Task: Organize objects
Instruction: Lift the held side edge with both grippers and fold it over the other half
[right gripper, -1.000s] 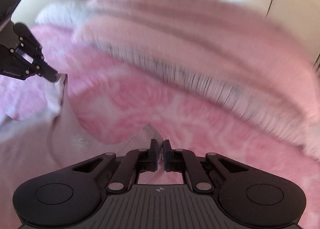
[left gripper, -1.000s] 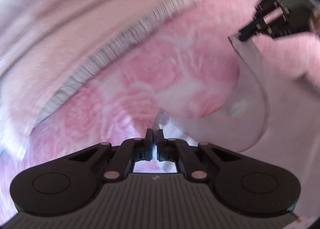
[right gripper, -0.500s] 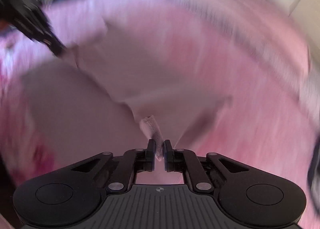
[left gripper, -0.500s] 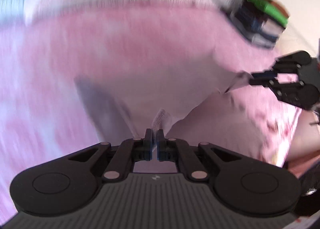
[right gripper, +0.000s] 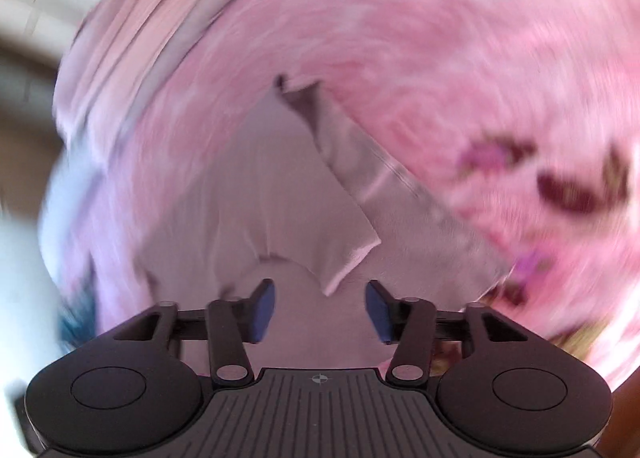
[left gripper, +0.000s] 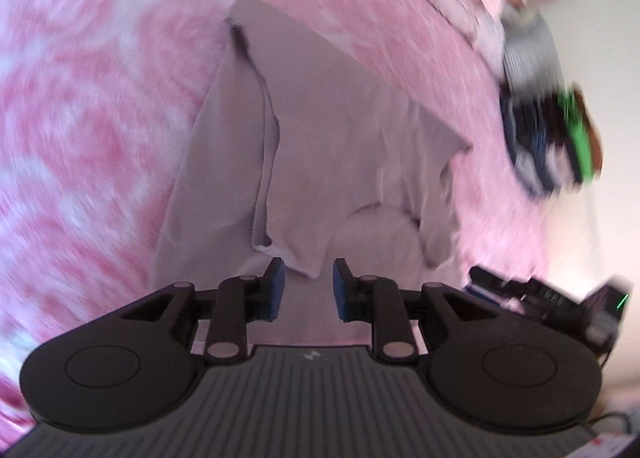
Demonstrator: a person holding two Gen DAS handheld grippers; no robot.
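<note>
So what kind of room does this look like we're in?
Probably a bedroom: a pale garment lies spread on a pink rose-patterned blanket, like a bed cover, with a stack of folded clothes at the edge.

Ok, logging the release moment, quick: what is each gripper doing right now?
Left gripper: open, holding nothing; the pale garment lies on the pink blanket.
Right gripper: open, holding nothing.

The garment (left gripper: 340, 146) lies on the blanket (left gripper: 100, 118), with a stack of items (left gripper: 552, 138) to its right.
</note>
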